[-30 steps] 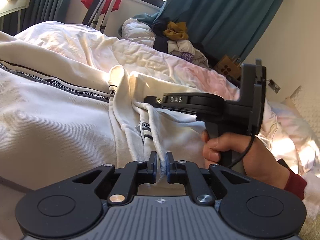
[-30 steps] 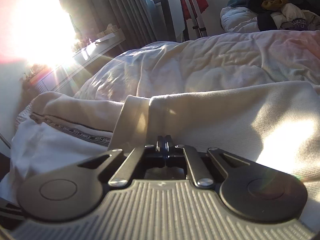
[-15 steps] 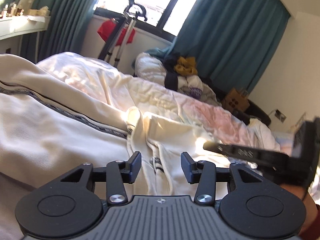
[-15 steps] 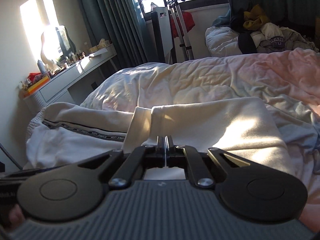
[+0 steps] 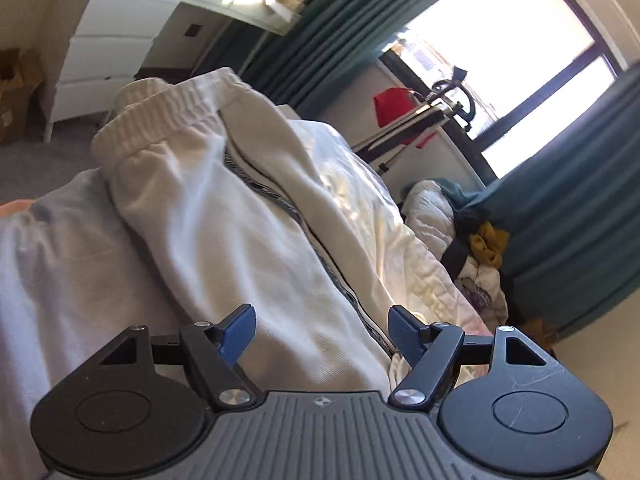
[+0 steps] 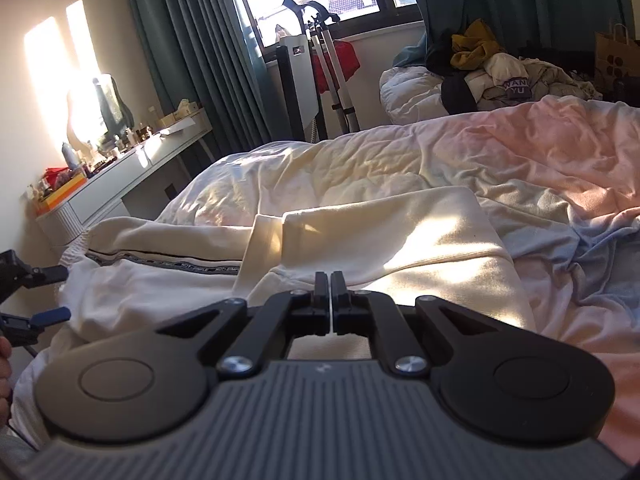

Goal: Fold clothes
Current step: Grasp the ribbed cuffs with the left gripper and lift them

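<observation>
Currently we count one garment: cream sweatpants (image 6: pixel 360 240) spread on the bed (image 6: pixel 520 152), folded part toward the right, striped leg and ribbed waistband (image 5: pixel 160 116) running left to the bed's edge. Two grippers, one lettered side tape (image 6: pixel 160 260), one white desk (image 6: pixel 132 176) at far left, two teal curtains (image 6: pixel 192 40) flanking the window, one clothes pile (image 6: pixel 492 68) behind the bed.

Left gripper (image 5: pixel 320 330): jaws have just been opening and now stand wide apart, blue pads (image 5: pixel 236 334) clear, with nothing pinched. Pants fabric lies below and beyond the gap, not gripped. In the right wrist view its fingers poke in at the left edge, just beside the waistband end; its body is cut off, and only a sliver of the hand (image 6: pixel 4 364) shows. Left wrist view is rolled hard, so the room sits tilted and the gripper aims down along the pant leg.

Right gripper (image 6: pixel 331 292): jaws fully closed, fingertips together over the near edge of the fold. We can't tell whether any cloth is caught between them; the pads hide that spot. Its hand is out of frame. Tape lettering is too small to read reliably.
</observation>
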